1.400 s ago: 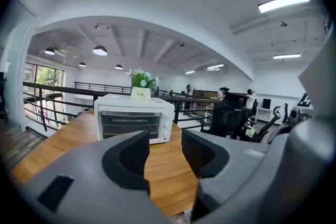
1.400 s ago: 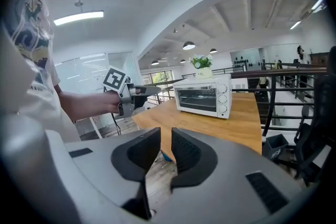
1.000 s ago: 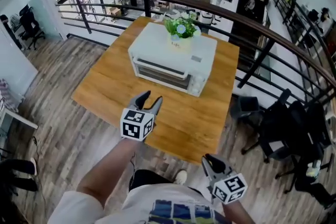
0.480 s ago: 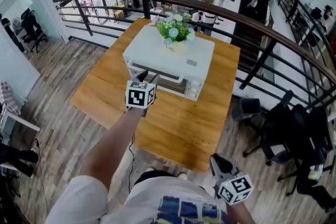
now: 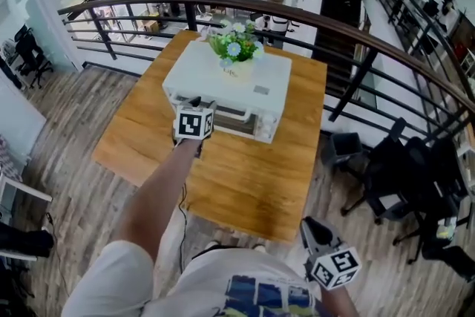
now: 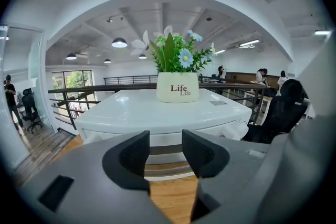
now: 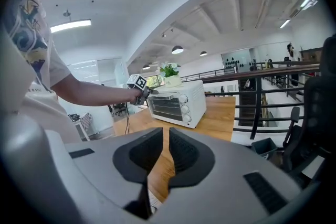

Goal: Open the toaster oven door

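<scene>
A white toaster oven (image 5: 261, 87) stands on the far half of a wooden table (image 5: 245, 182), its glass door shut. My left gripper (image 5: 197, 103) is stretched out to the left part of the oven's front, at the height of the door's top edge. In the left gripper view the oven (image 6: 131, 113) fills the middle, and the left gripper (image 6: 165, 150) is open with the door's top strip showing between its jaws. My right gripper (image 5: 315, 227) hangs low near my body, off the table's near edge. In its own view the right gripper (image 7: 166, 150) is shut and holds nothing, with the oven (image 7: 178, 104) far ahead.
A cream pot of artificial flowers (image 5: 232, 56) sits on top of the oven. A dark curved railing (image 5: 356, 33) runs behind and to the right of the table. Black office chairs (image 5: 401, 174) and a bin stand to the right on the wood floor.
My left gripper has moved forward from above the table's near half to the oven's front. The right gripper has stayed low by my body.
</scene>
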Action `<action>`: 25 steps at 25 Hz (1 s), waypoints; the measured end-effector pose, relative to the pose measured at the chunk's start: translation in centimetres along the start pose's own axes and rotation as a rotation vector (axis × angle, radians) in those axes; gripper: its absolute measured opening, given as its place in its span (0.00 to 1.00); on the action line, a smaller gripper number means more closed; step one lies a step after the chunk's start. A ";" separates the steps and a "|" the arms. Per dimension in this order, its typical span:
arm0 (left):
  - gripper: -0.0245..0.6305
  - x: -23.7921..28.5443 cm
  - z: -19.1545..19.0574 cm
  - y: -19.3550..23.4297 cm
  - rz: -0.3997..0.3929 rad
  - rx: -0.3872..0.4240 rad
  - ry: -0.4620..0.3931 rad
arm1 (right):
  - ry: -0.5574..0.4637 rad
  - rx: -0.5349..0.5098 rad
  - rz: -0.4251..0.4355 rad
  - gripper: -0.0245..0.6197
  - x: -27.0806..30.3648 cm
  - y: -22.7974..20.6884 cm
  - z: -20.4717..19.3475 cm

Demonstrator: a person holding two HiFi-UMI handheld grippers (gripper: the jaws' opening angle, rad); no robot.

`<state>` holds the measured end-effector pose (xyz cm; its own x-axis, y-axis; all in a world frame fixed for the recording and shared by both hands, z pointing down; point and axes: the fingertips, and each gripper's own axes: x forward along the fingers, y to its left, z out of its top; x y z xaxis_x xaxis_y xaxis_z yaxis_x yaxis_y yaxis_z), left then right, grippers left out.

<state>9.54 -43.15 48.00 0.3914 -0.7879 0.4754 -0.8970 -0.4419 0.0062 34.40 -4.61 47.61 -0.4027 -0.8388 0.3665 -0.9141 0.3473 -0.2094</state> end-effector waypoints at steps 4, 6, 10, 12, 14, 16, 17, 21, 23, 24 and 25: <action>0.31 0.9 -0.7 0.2 -0.003 0.005 0.035 | 0.013 0.015 -0.025 0.09 -0.2 0.2 -0.7; 0.32 1.1 -1.0 0.3 -0.003 0.008 0.044 | 0.009 0.022 -0.035 0.09 -0.3 0.2 -0.8; 0.31 1.6 -0.8 0.3 -0.009 0.010 0.047 | 0.006 0.029 -0.049 0.09 -0.1 0.4 -0.8; 0.31 1.7 -0.9 0.3 -0.009 0.007 0.054 | 0.009 0.036 -0.051 0.09 0.0 0.7 -1.0; 0.30 1.6 -1.2 0.3 -0.010 -0.001 0.059 | 0.013 0.041 -0.050 0.09 0.1 0.9 -1.3; 0.30 1.4 -1.3 0.1 -0.013 0.002 0.061 | 0.015 0.040 -0.047 0.09 0.3 1.2 -1.2; 0.30 1.2 -1.3 0.1 -0.013 0.011 0.058 | 0.015 0.038 -0.045 0.09 0.4 1.5 -1.1; 0.30 0.5 -1.8 0.0 -0.014 0.015 0.054 | 0.014 0.039 -0.036 0.09 0.8 2.1 -1.0; 0.30 0.1 -2.3 -0.1 -0.020 0.005 0.056 | 0.012 0.034 -0.033 0.09 0.9 2.5 -0.8; 0.30 -0.1 -2.5 -0.1 -0.023 0.004 0.054 | 0.011 0.032 -0.030 0.09 1.1 2.6 -0.8; 0.30 -0.2 -2.7 0.0 -0.026 0.005 0.054 | 0.013 0.030 -0.028 0.09 1.2 2.7 -0.9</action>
<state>8.95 -41.84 50.24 0.4026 -0.7519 0.5222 -0.8858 -0.4639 0.0149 31.37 -4.31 48.29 -0.3780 -0.8422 0.3844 -0.9231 0.3110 -0.2264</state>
